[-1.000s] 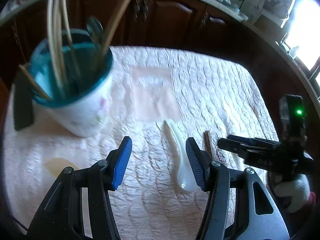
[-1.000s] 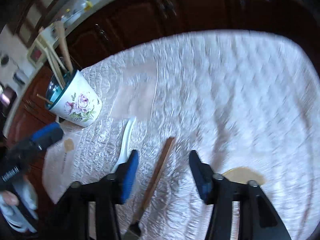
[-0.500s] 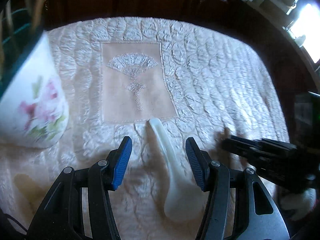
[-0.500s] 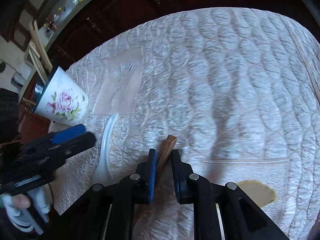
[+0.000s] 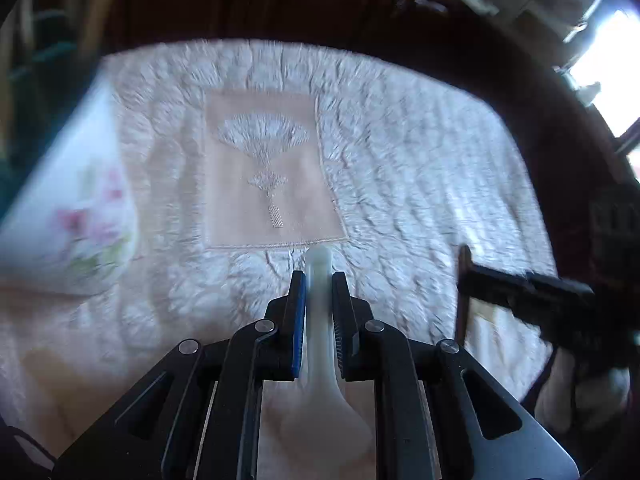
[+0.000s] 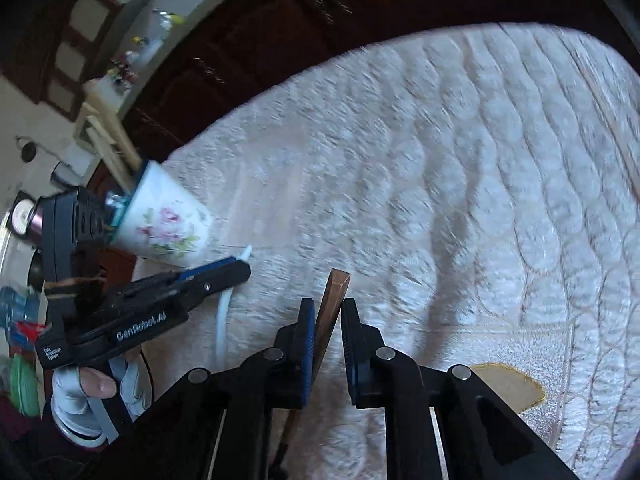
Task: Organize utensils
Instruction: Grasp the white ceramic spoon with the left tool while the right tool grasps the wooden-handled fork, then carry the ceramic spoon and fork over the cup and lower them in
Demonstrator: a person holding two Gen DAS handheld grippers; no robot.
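Observation:
My left gripper (image 5: pixel 319 280) is shut on the handle of a white ceramic spoon (image 5: pixel 320 364), whose bowl lies below the jaws toward the camera. My right gripper (image 6: pixel 324 306) is shut on a brown wooden stick-like utensil (image 6: pixel 334 296), whose end pokes out past the fingertips. The right gripper shows at the right of the left wrist view (image 5: pixel 532 300), the left one at the left of the right wrist view (image 6: pixel 224 276). A white floral cup (image 6: pixel 164 220) with a teal inside holds several utensils at the left, also blurred in the left wrist view (image 5: pixel 76 208).
A quilted white cloth (image 6: pixel 440 160) with a beige embroidered patch (image 5: pixel 264 176) covers the table. Dark wooden cabinets (image 6: pixel 280 32) stand behind it. The table's dark edge curves round the right side (image 5: pixel 560 152).
My left gripper has closed on the spoon handle. My right gripper stays shut on the wooden utensil and has shifted a little. Both views have moved closer to the cloth.

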